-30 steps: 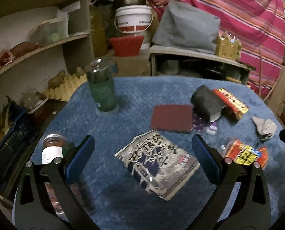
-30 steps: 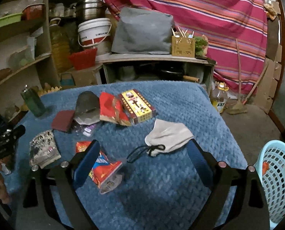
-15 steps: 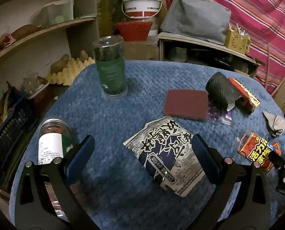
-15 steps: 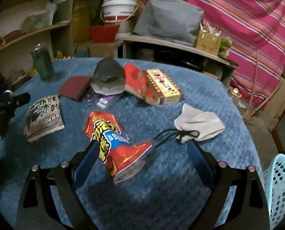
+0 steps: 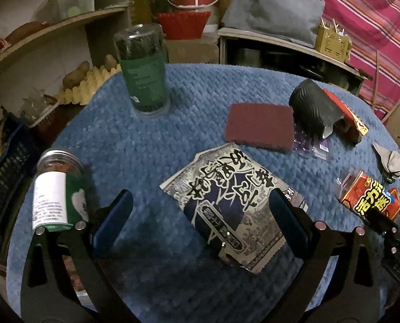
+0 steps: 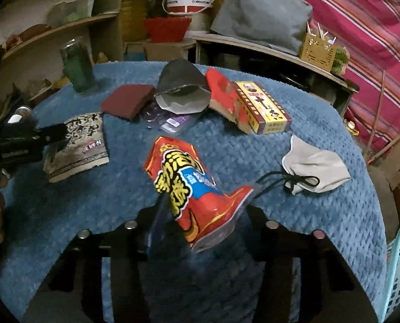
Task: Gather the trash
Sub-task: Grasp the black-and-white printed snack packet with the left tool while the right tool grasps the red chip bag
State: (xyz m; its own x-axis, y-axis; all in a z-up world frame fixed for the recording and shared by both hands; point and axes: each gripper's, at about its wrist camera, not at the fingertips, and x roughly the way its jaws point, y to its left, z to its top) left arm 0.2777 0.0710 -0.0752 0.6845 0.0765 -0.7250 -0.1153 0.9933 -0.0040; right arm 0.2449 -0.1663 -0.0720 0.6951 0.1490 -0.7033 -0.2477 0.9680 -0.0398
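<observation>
The red snack wrapper (image 6: 197, 188) is being closed on by the right gripper (image 6: 200, 215), its long axis running forward between the jaws. The left gripper (image 5: 200, 215) is being held wide over the black-and-white packet (image 5: 235, 207) lying just ahead.

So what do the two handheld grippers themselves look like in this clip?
Both look alike. The left gripper has black angular arms with triangular cutouts, round silver bolts at the joints and blue pads inside the jaws. The right gripper shows the same black frame and silver bolts.

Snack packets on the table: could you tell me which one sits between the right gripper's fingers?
The red packet; the grey-and-black packet lies flat further left.
</observation>
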